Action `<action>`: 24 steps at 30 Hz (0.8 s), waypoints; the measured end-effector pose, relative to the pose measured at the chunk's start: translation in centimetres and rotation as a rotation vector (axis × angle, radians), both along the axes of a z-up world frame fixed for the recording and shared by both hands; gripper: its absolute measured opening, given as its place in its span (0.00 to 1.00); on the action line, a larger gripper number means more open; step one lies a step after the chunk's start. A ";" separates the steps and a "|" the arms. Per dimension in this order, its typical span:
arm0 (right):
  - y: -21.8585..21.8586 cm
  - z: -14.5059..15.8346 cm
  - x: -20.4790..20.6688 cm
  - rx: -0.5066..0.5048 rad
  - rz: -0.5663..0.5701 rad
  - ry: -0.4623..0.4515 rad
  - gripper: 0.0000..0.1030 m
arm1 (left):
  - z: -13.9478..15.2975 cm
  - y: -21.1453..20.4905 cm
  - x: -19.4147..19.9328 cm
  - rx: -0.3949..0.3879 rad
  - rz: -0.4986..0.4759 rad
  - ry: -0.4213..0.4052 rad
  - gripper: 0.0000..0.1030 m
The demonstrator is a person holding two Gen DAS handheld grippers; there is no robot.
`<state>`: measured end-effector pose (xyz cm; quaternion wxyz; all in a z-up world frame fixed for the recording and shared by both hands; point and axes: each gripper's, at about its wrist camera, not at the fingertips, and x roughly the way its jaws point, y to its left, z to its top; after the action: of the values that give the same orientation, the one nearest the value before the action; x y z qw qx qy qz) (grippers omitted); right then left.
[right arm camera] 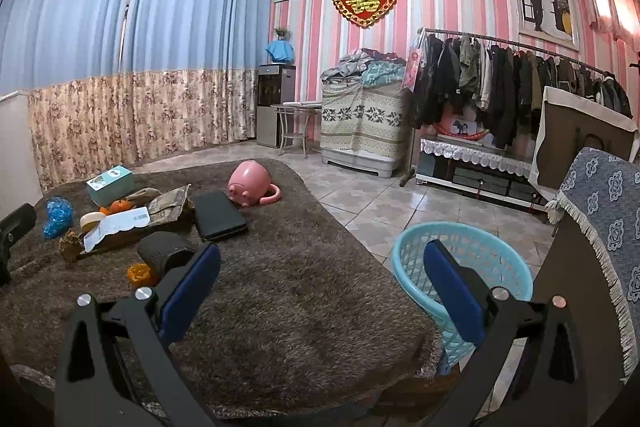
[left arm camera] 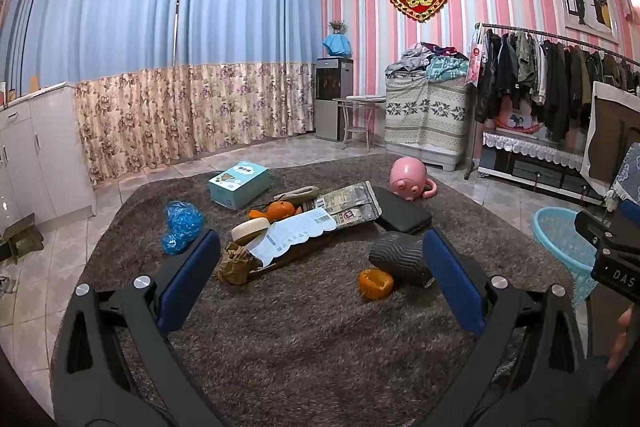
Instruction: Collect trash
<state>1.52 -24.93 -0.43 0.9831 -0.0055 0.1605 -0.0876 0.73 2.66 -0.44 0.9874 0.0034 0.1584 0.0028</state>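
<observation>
Brown shag rug (left arm camera: 304,327) carries the litter at its far-left part. Blue mesh basket (right arm camera: 472,267) on tile just off the rug's right edge. Paper wrappers (left arm camera: 304,231), crumpled blue bag (left arm camera: 181,225), orange peel (left arm camera: 375,283) near centre. Left gripper (left arm camera: 320,267) and right gripper (right arm camera: 320,271): fingers wide, empty.

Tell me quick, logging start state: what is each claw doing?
Left claw: open, holding nothing, above the rug.
Right claw: open, holding nothing.
</observation>
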 end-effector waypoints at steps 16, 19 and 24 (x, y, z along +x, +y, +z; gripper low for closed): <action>0.0 0.2 0.1 -0.003 0.003 0.003 0.96 | 0.0 -0.1 0.0 -0.001 0.001 0.001 0.95; 0.0 0.2 0.1 -0.004 0.009 0.000 0.96 | -0.1 0.0 0.0 -0.003 0.002 0.002 0.95; 0.2 0.0 0.2 -0.006 0.014 0.002 0.96 | -0.3 0.1 0.0 -0.004 0.001 0.011 0.95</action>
<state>1.75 -24.76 -0.47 0.9835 -0.0098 0.1614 -0.0815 0.76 2.79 -0.75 0.9864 0.0015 0.1640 0.0028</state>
